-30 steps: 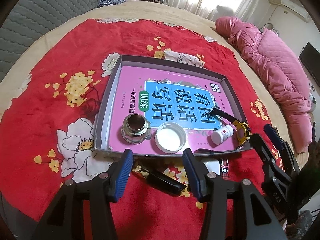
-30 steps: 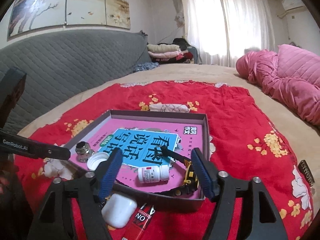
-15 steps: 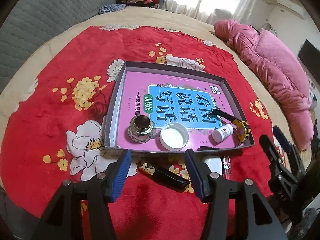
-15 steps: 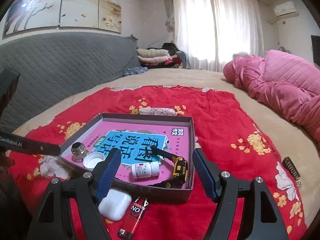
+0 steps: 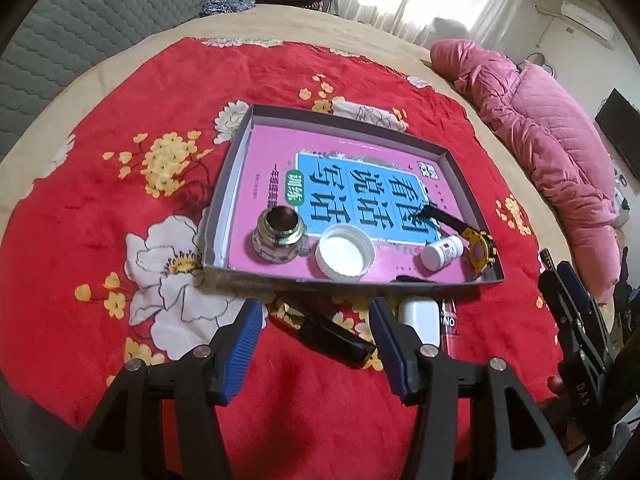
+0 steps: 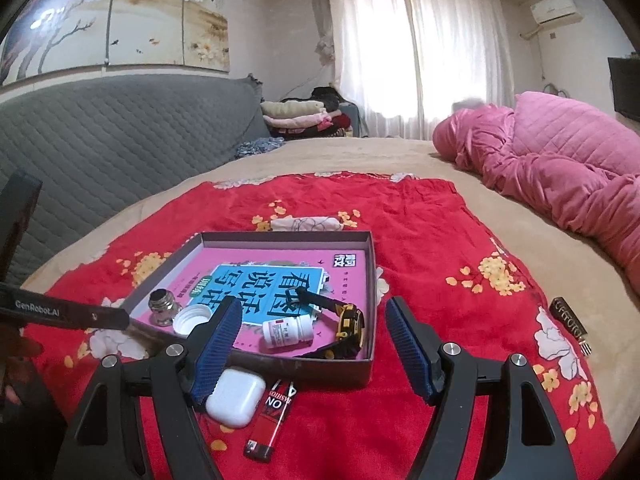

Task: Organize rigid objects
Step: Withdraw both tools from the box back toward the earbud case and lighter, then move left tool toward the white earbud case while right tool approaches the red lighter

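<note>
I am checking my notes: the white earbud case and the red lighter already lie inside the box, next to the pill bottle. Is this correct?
Not quite. The white earbud case and the red lighter lie outside the box, on the red blanket before its near wall. Only the pill bottle is inside. The right wrist view shows it.

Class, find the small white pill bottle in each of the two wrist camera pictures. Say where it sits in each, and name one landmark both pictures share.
Left wrist view: the white pill bottle lies on its side in the tray's lower right part, beside the yellow watch.
Right wrist view: the bottle lies near the tray's near wall, left of the watch.
Shared landmark: the blue title panel on the pink book lining the tray.
</note>
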Demonstrator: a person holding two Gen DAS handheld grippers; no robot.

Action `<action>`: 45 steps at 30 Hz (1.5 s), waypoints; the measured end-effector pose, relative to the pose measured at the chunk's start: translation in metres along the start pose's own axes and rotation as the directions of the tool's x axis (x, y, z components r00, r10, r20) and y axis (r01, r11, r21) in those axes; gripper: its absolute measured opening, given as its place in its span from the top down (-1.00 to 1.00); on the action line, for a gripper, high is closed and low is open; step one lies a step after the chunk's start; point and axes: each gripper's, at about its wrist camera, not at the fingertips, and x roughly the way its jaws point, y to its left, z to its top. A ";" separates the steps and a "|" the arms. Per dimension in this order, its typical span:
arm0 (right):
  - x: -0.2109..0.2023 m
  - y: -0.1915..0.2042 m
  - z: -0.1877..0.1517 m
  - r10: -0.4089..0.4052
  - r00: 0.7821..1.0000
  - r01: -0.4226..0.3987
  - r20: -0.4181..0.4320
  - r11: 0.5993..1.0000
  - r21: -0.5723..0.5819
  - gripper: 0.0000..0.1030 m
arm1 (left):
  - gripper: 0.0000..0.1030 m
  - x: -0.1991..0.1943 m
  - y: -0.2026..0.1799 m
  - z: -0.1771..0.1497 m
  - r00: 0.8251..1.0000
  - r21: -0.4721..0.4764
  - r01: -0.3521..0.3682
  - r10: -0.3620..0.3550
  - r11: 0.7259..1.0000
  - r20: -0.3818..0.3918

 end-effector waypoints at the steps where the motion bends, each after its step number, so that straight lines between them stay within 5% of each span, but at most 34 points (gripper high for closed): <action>1: 0.000 0.000 0.000 0.003 1.000 -0.003 -0.003 1.000 0.003 -0.47 | -0.07 0.000 -0.001 -0.001 1.000 0.002 0.001 -0.001 1.000 -0.002; 45: 0.008 0.018 -0.024 0.029 0.977 -0.029 -0.210 1.000 0.006 -0.47 | -0.07 0.014 -0.004 -0.039 0.993 0.005 -0.008 0.008 1.000 -0.121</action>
